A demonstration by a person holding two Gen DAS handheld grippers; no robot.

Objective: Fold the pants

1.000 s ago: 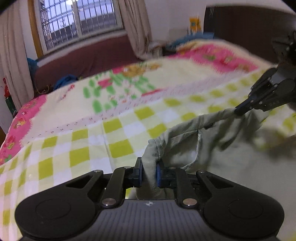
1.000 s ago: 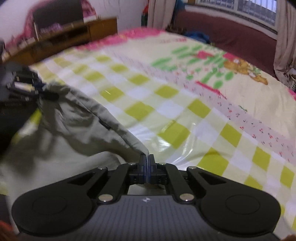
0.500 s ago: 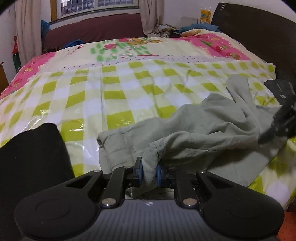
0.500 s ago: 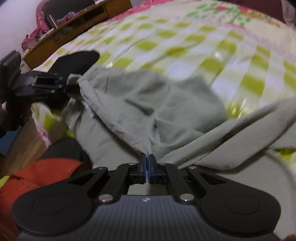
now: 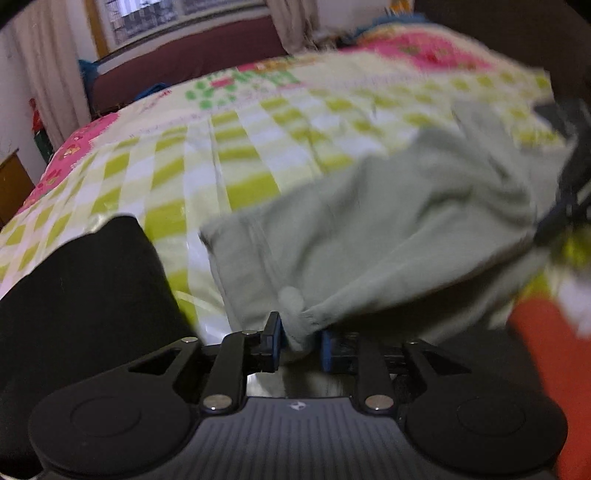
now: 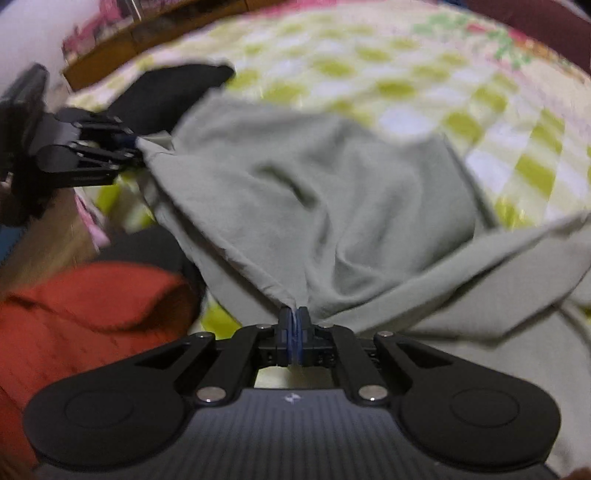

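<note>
The pale grey-green pants [image 5: 388, 221] lie crumpled on the checked bed cover [image 5: 221, 155], stretched between both grippers. My left gripper [image 5: 299, 334] has a bunched edge of the pants between its blue pads, and its jaws are opening, with a small gap beside the cloth. The right wrist view shows that left gripper [image 6: 135, 151] at the pants' [image 6: 314, 192] far left corner. My right gripper [image 6: 294, 325] is shut on a thin pinch of the pants' near edge. It appears blurred at the right edge of the left wrist view [image 5: 554, 218].
A black cloth [image 5: 74, 295] lies on the bed left of the pants. An orange-red garment [image 6: 85, 314] sits at the bed's near edge. Wooden furniture [image 6: 147, 40] stands past the bed, a dark headboard [image 5: 517, 29] at one end, and a maroon sofa [image 5: 184, 66] under the window.
Both grippers came down toward the bed's near edge with the pants, which went from hanging in the air to lying on the cover. The left pads have spread apart.
</note>
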